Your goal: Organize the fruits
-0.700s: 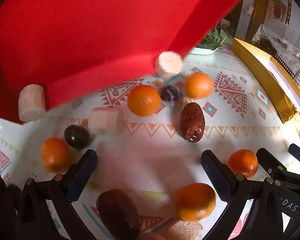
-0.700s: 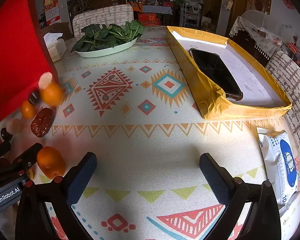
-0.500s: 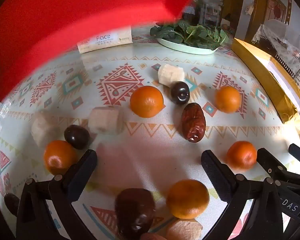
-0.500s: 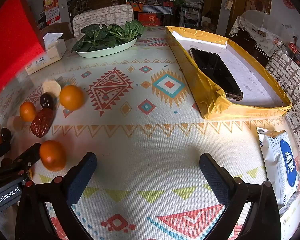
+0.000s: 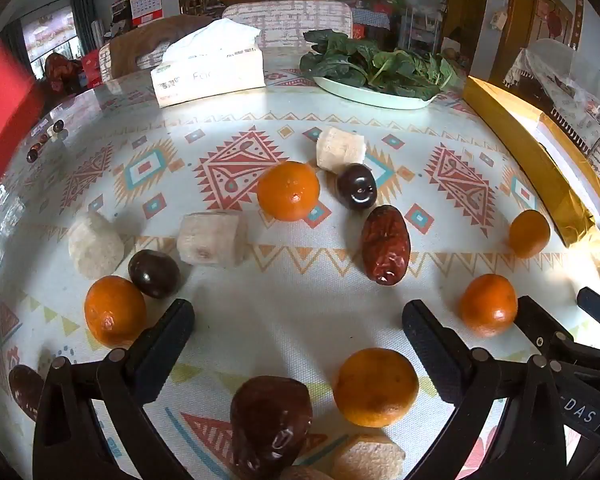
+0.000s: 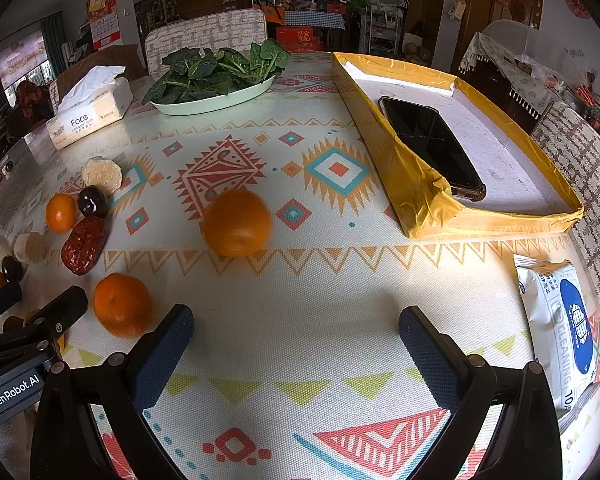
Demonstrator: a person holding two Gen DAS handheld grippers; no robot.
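Patterned cloth covers the surface (image 5: 300, 312) under my left gripper (image 5: 298, 330), whose jaws stand wide and hold nothing. Oranges (image 5: 288, 191), dark plums (image 5: 356, 192), red dates (image 5: 385, 245) and pale banana chunks (image 5: 212, 239) lie scattered loose beyond it. Far off, a pale plate (image 5: 370, 97) holds spinach beside a tissue box (image 5: 208, 76).

From my right gripper (image 6: 296, 332), jaws likewise wide and bare, one orange (image 6: 236, 222) sits mid-cloth; at right a yellow tray (image 6: 428, 196) holds a black phone (image 6: 432, 146).
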